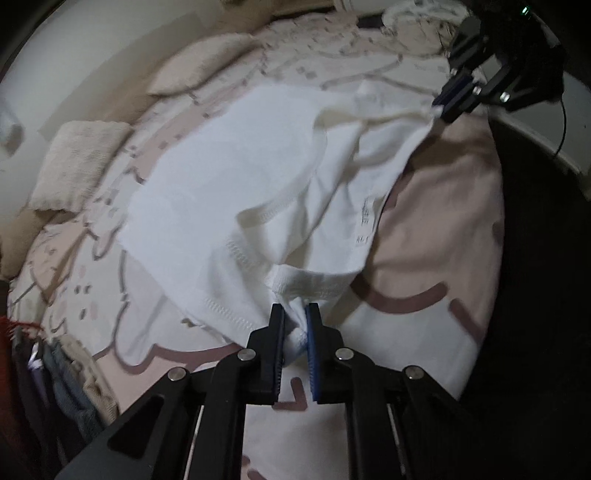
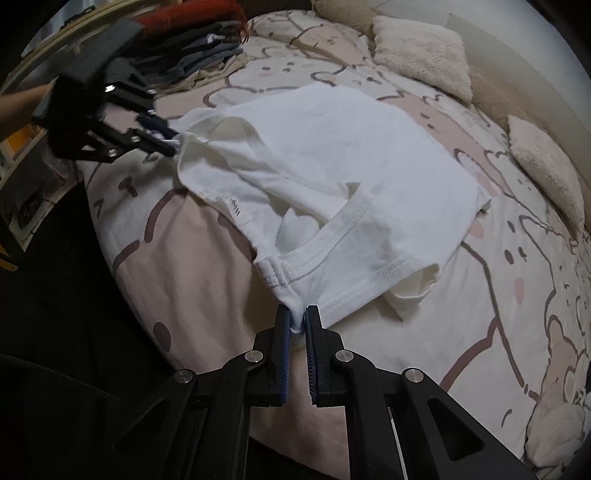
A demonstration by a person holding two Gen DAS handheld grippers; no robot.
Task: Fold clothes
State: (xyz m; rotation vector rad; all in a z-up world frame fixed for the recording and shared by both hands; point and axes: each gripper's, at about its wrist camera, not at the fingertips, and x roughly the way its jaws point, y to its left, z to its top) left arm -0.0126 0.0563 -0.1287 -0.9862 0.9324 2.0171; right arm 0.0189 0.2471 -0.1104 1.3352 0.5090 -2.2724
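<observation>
A white T-shirt (image 1: 236, 173) lies spread on the patterned bed, stretched between both grippers, its neckline facing the bed's near edge. My left gripper (image 1: 295, 314) is shut on one shoulder of the shirt. My right gripper (image 2: 297, 319) is shut on the other shoulder. In the left wrist view the right gripper (image 1: 441, 107) shows at the upper right, pinching cloth. From the right wrist camera the left gripper (image 2: 171, 142) is at the upper left, held by a hand. The T-shirt (image 2: 332, 155) body rests flat farther in; the near edge is lifted.
A pink and cream bedspread (image 2: 498, 295) covers the bed. Two fluffy cushions (image 2: 421, 51) lie along the far side. A stack of folded clothes (image 2: 207, 55) sits at the bed's corner. A pile of pale laundry (image 1: 417, 22) lies at the other end. Dark floor borders the near edge.
</observation>
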